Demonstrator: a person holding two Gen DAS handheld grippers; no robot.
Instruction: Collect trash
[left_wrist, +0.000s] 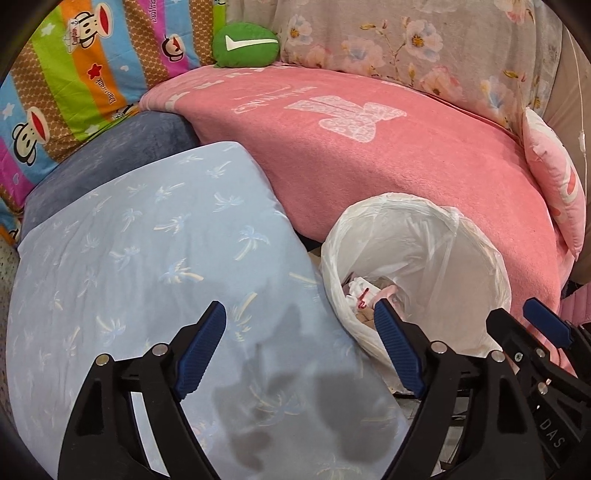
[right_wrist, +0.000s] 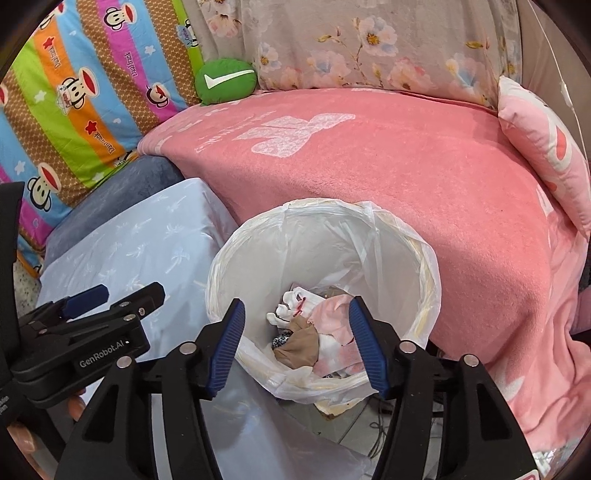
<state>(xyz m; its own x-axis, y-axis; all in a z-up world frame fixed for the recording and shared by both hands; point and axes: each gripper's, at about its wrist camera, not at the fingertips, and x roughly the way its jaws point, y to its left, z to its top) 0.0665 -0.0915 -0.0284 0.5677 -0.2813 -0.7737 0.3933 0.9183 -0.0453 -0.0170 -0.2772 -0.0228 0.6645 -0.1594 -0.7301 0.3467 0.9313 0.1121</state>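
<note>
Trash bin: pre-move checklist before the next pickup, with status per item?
1. Right gripper empty, jaws apart above the trash bin: ok.
2. Left gripper empty, jaws apart over the light blue cushion: ok.
3. Dropped trash lies inside the bin liner, nothing hanging over the rim: ok.
4. Liner folded over the rim all round: ok on the visible part; the near edge is hidden by the fingers.
5. Grippers apart from each other: ok.
6. Next piece of trash located: not ok; none shows on the pink blanket or the cushion.
</note>
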